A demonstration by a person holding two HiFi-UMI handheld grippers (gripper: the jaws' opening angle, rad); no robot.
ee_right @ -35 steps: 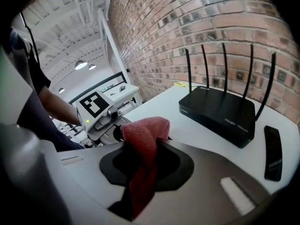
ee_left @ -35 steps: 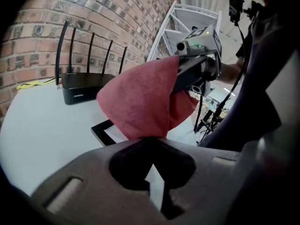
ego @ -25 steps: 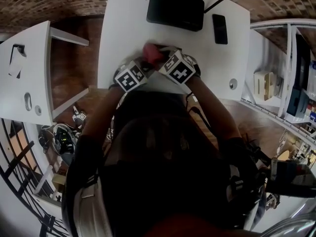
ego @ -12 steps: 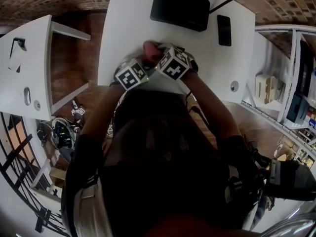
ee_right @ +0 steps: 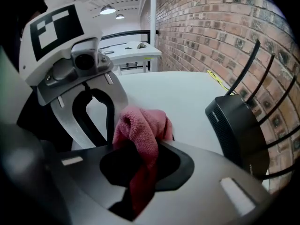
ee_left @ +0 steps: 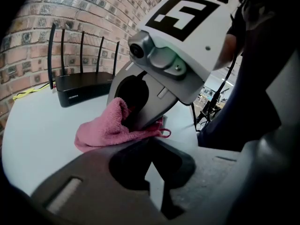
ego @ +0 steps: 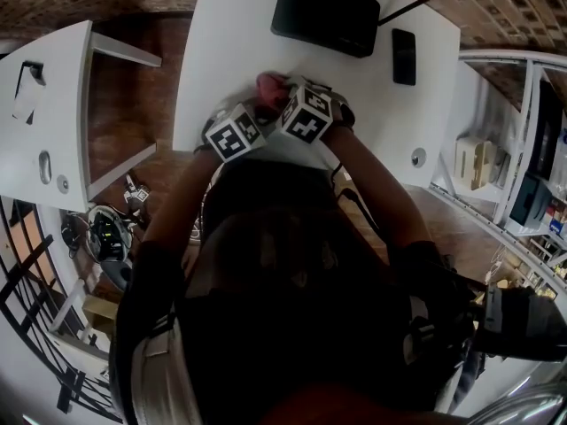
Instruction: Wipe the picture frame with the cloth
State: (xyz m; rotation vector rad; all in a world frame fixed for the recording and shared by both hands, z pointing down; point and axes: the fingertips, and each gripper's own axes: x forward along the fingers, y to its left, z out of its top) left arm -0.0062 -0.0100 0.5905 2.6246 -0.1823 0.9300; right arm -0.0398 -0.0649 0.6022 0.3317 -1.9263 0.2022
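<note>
Desk (ego: pixel 221 42): left side bare, wide passage. Router (ego: pixel 324 14), antennas (ee_left: pixel 82 55) upright, blocks far edge; phone (ego: pixel 403 56) flat just right of it. Narrow bare strip between router and cloth (ego: pixel 270 85) near front edge.

In the head view, the two black-and-white marker cubes (ego: pixel 306 118) and the person's own head (ego: pixel 283 246) cover several things. These are the fingers of the left gripper (ee_left: pixel 153 182) and the right gripper (ee_right: pixel 140 177), the middle of the white bench's (ego: pixel 221 51) near edge, and most of the pink terry cloth (ego: pixel 270 85). Only a small bunch of the cloth shows. The antennas of the black box-shaped router (ego: pixel 323 14) run off the top edge.

In the right gripper view, the fingers have just been closing further on the cloth and swallow its lower end. In the left gripper view, the right gripper's grey body covers the cloth's far side. The print on the router's front is too small to read.
</note>
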